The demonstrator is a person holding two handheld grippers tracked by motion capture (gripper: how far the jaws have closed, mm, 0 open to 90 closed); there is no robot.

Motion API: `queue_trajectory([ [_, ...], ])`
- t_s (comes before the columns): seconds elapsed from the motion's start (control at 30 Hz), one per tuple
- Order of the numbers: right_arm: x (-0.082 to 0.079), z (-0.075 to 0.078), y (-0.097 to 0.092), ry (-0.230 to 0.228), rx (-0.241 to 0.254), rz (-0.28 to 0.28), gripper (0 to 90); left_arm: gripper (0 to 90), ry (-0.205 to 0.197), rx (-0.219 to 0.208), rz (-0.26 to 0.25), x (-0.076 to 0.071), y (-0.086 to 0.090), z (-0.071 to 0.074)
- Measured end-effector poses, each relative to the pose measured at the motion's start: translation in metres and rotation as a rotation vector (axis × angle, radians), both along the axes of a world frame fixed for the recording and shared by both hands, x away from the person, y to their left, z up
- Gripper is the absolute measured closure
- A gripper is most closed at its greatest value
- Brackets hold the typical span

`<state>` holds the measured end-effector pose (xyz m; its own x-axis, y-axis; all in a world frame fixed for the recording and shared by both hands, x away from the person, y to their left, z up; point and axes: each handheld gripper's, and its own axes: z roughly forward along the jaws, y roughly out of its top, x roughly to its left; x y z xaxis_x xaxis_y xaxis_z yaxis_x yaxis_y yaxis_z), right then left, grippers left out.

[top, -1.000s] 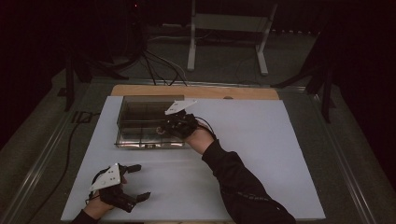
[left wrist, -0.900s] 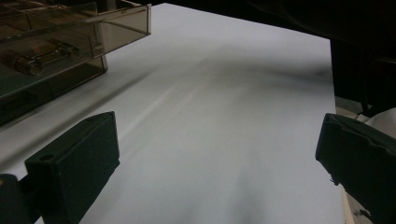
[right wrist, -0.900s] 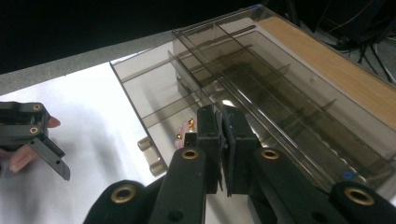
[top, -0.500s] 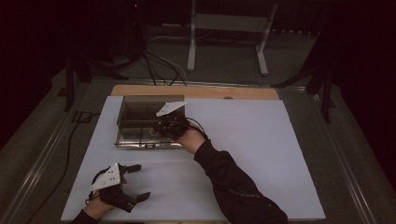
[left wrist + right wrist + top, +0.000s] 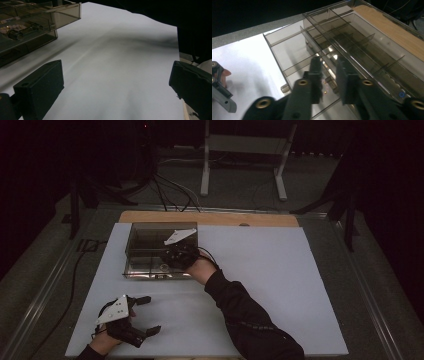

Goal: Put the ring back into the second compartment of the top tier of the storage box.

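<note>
My right gripper (image 5: pixel 172 256) has moved left and slightly toward me over the clear compartment box (image 5: pixel 145 237): a second ago it sat near the box's right end; now it's over the front middle compartments, tips pointed down inside. My forearm (image 5: pixel 235 300) swung with it, now angling further left across the white mat (image 5: pixel 280 270). The grey plate on top of the gripper (image 5: pixel 178 236) shifted left too. Jaws have just been opening: they were pinched together and now show a narrow gap in the right gripper view (image 5: pixel 329 75). Nothing clamped between the pads. Small metal parts sit in the compartment below them.
</note>
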<state>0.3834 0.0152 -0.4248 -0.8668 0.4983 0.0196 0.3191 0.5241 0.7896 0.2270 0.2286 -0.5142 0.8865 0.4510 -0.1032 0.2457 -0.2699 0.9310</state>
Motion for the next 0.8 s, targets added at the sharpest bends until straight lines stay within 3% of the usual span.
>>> queue_trajectory([
  [0.27, -0.003, 0.007, -0.011, 0.004, 0.031, 0.007, 38.2, 0.7, 0.001, 0.001, -0.001, 0.000, -0.001, 0.000],
  [0.53, -0.007, 0.011, -0.024, 0.011, 0.034, 0.025, 25.4, 0.8, 0.001, 0.004, 0.000, 0.001, -0.001, -0.001],
  [0.63, -0.007, 0.013, -0.029, 0.019, 0.041, 0.014, 14.4, 0.8, 0.003, 0.005, -0.002, 0.001, -0.001, -0.001],
  [0.8, -0.005, 0.014, -0.038, 0.029, 0.058, -0.003, 4.3, 0.8, 0.003, 0.001, -0.001, 0.001, 0.000, -0.001],
])
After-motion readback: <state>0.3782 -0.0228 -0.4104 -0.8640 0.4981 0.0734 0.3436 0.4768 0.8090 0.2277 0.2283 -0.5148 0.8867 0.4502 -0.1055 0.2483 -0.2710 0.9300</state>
